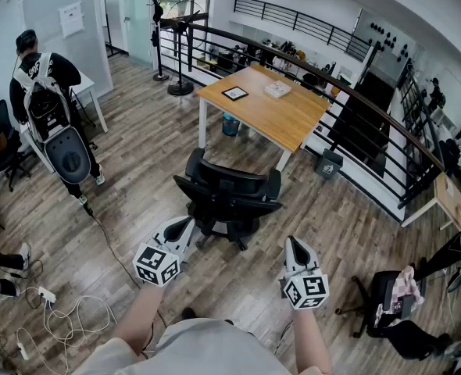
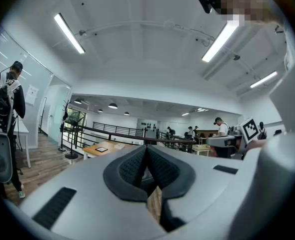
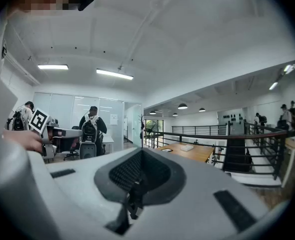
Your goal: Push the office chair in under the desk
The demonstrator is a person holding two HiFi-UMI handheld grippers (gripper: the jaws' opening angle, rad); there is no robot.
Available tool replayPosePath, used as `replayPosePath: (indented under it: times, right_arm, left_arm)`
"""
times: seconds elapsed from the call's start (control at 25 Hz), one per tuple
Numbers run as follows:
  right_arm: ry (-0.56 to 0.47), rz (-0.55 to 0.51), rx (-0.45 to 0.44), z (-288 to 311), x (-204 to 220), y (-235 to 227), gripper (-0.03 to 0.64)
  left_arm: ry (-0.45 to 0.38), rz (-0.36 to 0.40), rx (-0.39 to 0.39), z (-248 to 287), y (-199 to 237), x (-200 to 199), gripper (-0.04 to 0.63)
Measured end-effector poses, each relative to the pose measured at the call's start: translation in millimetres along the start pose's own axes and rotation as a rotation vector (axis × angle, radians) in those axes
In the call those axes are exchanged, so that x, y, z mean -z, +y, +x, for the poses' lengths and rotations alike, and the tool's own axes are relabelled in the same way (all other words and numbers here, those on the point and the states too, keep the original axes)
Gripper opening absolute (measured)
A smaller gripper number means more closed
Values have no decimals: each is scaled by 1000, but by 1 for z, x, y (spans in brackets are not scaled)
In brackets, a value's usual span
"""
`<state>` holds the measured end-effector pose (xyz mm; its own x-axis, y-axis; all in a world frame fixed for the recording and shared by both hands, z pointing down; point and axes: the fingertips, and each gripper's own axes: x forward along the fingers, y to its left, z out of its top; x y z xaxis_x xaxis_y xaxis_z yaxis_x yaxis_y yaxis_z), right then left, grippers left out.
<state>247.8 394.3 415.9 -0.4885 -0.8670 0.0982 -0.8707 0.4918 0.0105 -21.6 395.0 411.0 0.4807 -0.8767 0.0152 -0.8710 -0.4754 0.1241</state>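
Note:
A black office chair (image 1: 229,195) stands on the wood floor, pulled out a little from the near side of a wooden desk (image 1: 262,106) with white legs. The desk top also shows far off in both gripper views, as the desk (image 2: 105,148) and the desk (image 3: 185,151). My left gripper (image 1: 185,226) is held level just left of the chair's base, jaws shut with nothing in them. My right gripper (image 1: 296,248) hovers to the chair's right and nearer to me, also shut and empty. Neither gripper touches the chair.
A black railing (image 1: 348,92) runs behind the desk. A person (image 1: 49,100) with a backpack rig stands at the left by a white table. Cables (image 1: 66,315) lie on the floor at lower left. Another chair with a bag (image 1: 391,299) stands at lower right.

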Motion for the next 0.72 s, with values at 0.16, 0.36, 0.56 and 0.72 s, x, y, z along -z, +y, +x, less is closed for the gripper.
replayPosePath:
  times: [0.16, 0.36, 0.56, 0.72]
  right_arm:
    - [2, 2, 0, -1, 0, -1, 2]
    - [2, 3, -5, -4, 1, 2, 3]
    - [-3, 6, -8, -4, 1, 7, 3]
    - [-6, 3, -14, -5, 1, 14, 2]
  left_arm:
    - [-1, -3, 1, 0, -3, -1, -6]
    - [4, -6, 3, -3, -6, 2, -7]
    - [5, -9, 8, -6, -6, 4, -6]
    - [9, -15, 16, -10, -6, 5, -6]
